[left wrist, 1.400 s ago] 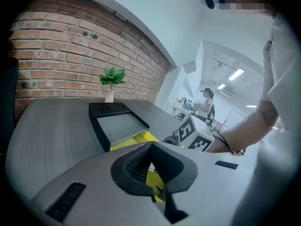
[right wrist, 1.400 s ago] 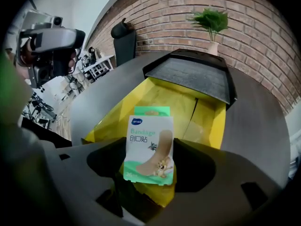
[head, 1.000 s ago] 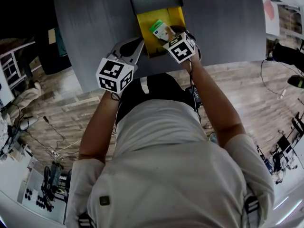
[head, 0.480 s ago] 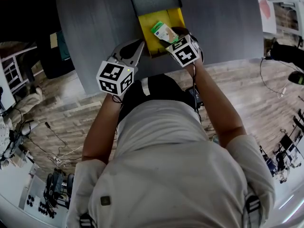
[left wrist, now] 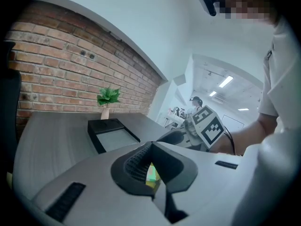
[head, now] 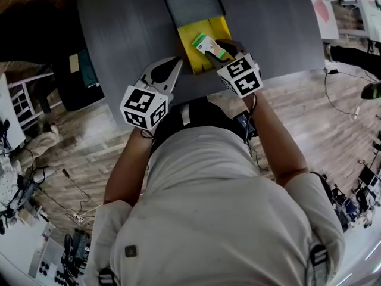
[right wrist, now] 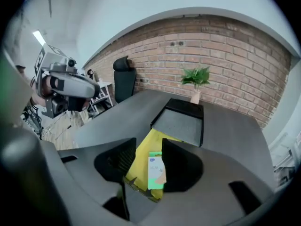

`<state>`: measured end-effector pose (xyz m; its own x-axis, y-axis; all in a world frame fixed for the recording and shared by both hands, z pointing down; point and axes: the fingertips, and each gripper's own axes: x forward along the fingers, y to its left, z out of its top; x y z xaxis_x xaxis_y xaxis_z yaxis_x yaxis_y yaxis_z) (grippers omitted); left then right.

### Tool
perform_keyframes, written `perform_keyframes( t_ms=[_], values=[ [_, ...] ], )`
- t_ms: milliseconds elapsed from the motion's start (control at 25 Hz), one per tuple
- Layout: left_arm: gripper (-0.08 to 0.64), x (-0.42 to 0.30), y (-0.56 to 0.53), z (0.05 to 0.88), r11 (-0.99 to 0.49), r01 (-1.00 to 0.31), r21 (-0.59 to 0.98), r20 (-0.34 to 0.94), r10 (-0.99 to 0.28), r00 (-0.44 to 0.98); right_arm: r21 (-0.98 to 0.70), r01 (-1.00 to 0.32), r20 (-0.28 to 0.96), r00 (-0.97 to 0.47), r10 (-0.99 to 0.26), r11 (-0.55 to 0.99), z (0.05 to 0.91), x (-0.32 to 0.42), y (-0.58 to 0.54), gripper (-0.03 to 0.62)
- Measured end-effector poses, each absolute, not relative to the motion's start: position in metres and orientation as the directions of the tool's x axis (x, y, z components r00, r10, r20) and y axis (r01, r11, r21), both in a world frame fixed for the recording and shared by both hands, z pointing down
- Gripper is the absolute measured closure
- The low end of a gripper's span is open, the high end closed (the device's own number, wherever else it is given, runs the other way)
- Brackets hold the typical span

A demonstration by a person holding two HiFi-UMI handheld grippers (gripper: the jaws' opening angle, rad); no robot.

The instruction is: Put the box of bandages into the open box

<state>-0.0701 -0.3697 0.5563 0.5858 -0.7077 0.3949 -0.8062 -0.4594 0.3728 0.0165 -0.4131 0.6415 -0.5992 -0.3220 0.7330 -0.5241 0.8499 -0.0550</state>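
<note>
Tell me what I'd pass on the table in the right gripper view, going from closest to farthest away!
yellow open box, with the box of bandages lying in it → black lid → potted plant → brick wall

— Where's the box of bandages [head: 207, 43]?
— Down in the open box [head: 189, 46], lying face up. It's green and white, over toward the near right side, turned a bit askew to the walls.
— And the open box itself?
— Shallow, yellow inside, sitting at the near edge of the grey table [head: 119, 28]. Its dark lid [head: 193, 6] lies flat just beyond it, grey inner side up.
</note>
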Motion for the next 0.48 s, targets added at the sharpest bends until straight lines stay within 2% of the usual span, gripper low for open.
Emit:
perform_keyframes(
  t_ms=[200,480],
  values=[
    [0.545,-0.077,-0.361,0.508,-0.504,-0.793,0.342,0.321,-0.730,0.603,-0.043,-0.562,0.580,-0.687,-0.438,0.826,0.560,0.006,-0.404,0.511],
    [0.545,-0.093,-0.345,0.436,-0.573,-0.777,0.259,0.229,-0.745,0.626,-0.007,-0.626,0.391,-0.720,-0.574,0.780,0.468,-0.001,-0.371,0.560]
  ],
)
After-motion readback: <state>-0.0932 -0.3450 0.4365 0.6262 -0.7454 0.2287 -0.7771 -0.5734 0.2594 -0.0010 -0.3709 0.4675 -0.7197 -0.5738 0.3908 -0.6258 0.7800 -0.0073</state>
